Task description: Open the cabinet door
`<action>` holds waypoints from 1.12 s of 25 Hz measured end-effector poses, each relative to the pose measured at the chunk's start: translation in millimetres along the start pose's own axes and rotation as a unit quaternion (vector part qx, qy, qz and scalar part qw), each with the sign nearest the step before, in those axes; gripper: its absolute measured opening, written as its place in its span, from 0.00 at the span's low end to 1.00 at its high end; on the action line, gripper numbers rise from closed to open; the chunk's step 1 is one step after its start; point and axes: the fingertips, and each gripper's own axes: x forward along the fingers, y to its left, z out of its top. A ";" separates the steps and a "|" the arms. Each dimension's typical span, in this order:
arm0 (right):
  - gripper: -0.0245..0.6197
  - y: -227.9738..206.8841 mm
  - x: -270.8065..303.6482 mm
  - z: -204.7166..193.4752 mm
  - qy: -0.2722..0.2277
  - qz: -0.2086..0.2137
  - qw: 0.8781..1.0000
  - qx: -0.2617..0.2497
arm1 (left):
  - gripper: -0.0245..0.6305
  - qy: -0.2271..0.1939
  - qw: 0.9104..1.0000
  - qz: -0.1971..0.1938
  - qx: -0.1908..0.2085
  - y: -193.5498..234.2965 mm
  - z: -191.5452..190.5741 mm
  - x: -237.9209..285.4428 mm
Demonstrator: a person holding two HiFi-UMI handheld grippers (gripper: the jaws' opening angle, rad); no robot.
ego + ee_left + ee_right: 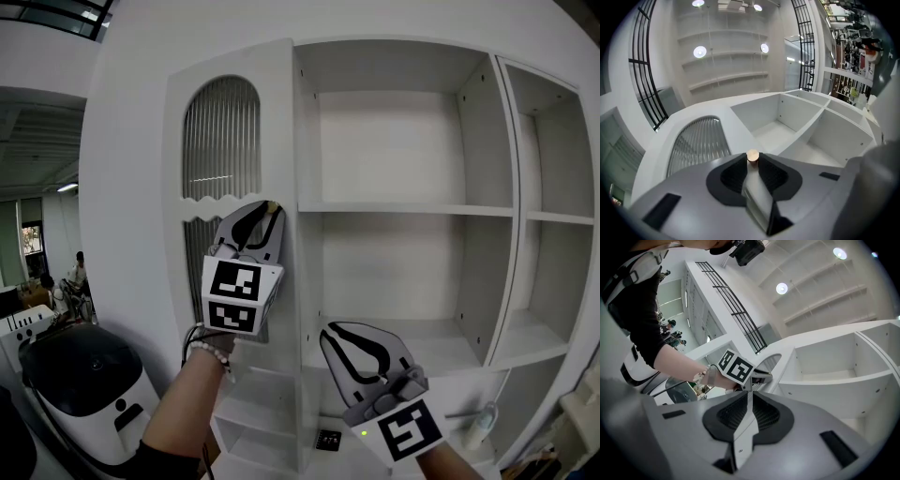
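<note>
The white cabinet door (277, 112), with an arched ribbed glass pane (221, 141), stands swung out at the left of the open shelves (403, 208). A small round wooden knob (272, 203) sits on the door's free edge. My left gripper (266, 212) reaches up to it and is shut on that knob (752, 156), which shows pinched between the dark pads (732, 176). My right gripper (339, 332) hangs lower, in front of the bottom shelf, shut with nothing in it; its pads (764, 414) meet along one line. From there the left gripper (761, 376) shows against the door.
A black-and-white machine (89, 384) stands at the lower left, with people (75, 272) far behind it. Below the door are small open compartments (258, 412). A small black item (328, 439) and a bottle (478, 424) sit near the cabinet's base.
</note>
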 end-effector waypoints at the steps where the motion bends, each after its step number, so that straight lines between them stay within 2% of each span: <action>1: 0.07 0.5 -0.6 0.8 0.000 -0.001 1.000 0.001 | 0.15 0.000 1.000 0.001 0.001 0.4 0.9 -1.0; 7: 0.07 4.1 -2.9 10.0 -0.009 -0.004 1.000 0.001 | 0.15 0.000 1.000 -0.006 0.007 2.1 7.7 -8.3; 18: 0.07 21.1 -4.1 26.1 -0.019 -0.009 1.000 0.001 | 0.15 -0.009 1.000 -0.015 -0.020 8.9 20.9 -29.9; 28: 0.07 42.1 0.9 43.4 -0.027 0.010 1.000 -0.001 | 0.15 -0.014 0.999 -0.029 -0.031 17.3 36.4 -50.4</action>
